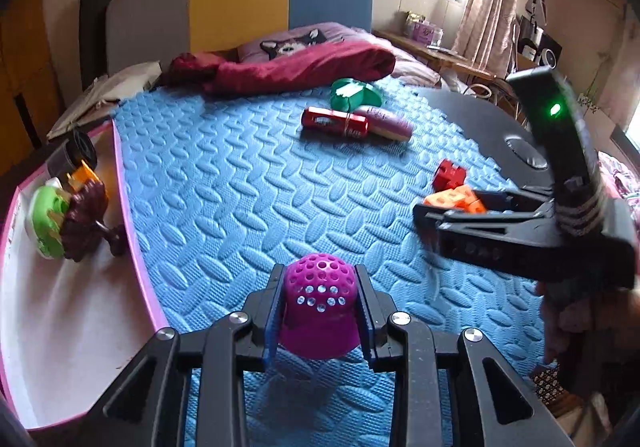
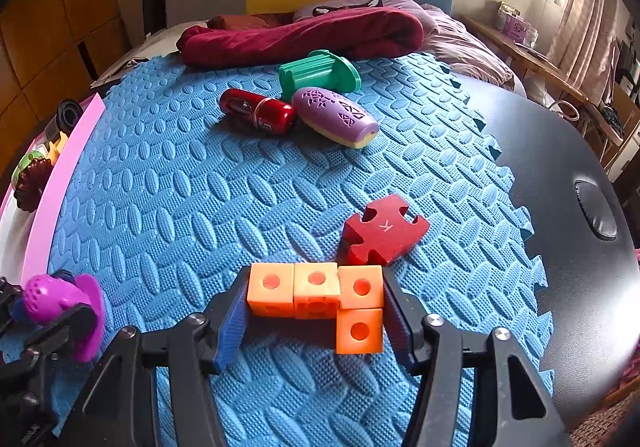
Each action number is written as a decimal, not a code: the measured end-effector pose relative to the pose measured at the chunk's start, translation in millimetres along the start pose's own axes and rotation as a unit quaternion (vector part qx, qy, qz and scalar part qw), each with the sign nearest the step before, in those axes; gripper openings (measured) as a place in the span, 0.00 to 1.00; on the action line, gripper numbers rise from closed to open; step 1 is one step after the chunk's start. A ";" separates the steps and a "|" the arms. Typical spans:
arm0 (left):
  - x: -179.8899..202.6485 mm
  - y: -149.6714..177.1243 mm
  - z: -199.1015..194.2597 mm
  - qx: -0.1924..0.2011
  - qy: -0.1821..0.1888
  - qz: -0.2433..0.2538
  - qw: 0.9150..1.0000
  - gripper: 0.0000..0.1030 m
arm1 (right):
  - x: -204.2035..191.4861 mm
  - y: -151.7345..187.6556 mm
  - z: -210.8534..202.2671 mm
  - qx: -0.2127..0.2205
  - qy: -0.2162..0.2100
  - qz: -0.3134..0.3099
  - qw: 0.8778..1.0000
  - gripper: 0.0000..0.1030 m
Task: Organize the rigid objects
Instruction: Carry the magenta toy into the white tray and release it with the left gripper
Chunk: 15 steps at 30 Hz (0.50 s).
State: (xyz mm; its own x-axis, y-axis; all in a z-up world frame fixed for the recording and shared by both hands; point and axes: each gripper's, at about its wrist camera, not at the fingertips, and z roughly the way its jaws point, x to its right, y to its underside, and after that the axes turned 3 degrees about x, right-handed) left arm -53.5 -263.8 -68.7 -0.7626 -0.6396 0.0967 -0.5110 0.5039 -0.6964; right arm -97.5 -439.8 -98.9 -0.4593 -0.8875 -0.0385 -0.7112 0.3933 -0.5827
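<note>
My left gripper (image 1: pixel 319 287) is shut on a purple perforated dome-shaped cup (image 1: pixel 318 311), held just above the blue foam mat (image 1: pixel 240 187). The same cup (image 2: pixel 52 297) shows at the lower left of the right wrist view. My right gripper (image 2: pixel 316 307) has its pads pressed on both ends of an L-shaped piece of joined orange cubes (image 2: pixel 316 289) low over the mat. In the left wrist view that right gripper (image 1: pixel 452 207) comes in from the right with the orange cubes (image 1: pixel 456 199) between its fingers. A red puzzle-shaped block (image 2: pixel 384 231) lies just beyond.
A pink-rimmed white box (image 1: pixel 132 231) at the left holds a green-and-white toy (image 1: pixel 46 223), a brown figure (image 1: pixel 86 219) and a yellow truck. Farther back on the mat lie a red can (image 2: pixel 258 111), a purple case (image 2: pixel 334 117) and a green piece (image 2: pixel 320 73). A black table (image 2: pixel 560 167) borders the right.
</note>
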 end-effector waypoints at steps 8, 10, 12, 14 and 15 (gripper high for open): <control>-9.0 -13.9 -40.8 0.039 -0.001 -0.019 0.999 0.31 | -1.5 0.7 -0.6 0.004 0.003 -0.007 1.000 0.58; -14.7 -16.1 -50.6 0.047 -0.004 -0.026 0.999 0.31 | -1.7 0.7 -0.6 0.004 0.004 -0.008 1.000 0.58; -20.1 -17.4 -57.9 0.054 -0.010 -0.032 0.998 0.31 | -2.1 0.9 -0.8 0.005 0.005 -0.009 1.000 0.58; -26.1 -18.0 -63.8 0.059 -0.019 -0.038 0.997 0.31 | -2.3 0.9 -0.8 0.005 0.005 -0.009 1.000 0.58; -28.6 -17.9 -66.1 0.061 -0.022 -0.040 0.997 0.31 | -2.3 0.8 -0.9 0.006 0.006 -0.010 1.000 0.58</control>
State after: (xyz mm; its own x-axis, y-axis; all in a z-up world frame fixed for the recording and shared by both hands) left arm -48.8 -216.2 -12.1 -0.7015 -0.7014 0.1263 -0.5159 0.3776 -0.7689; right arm -97.5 -437.3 -98.6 -0.4513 -0.8922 -0.0170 -0.7136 0.3723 -0.5934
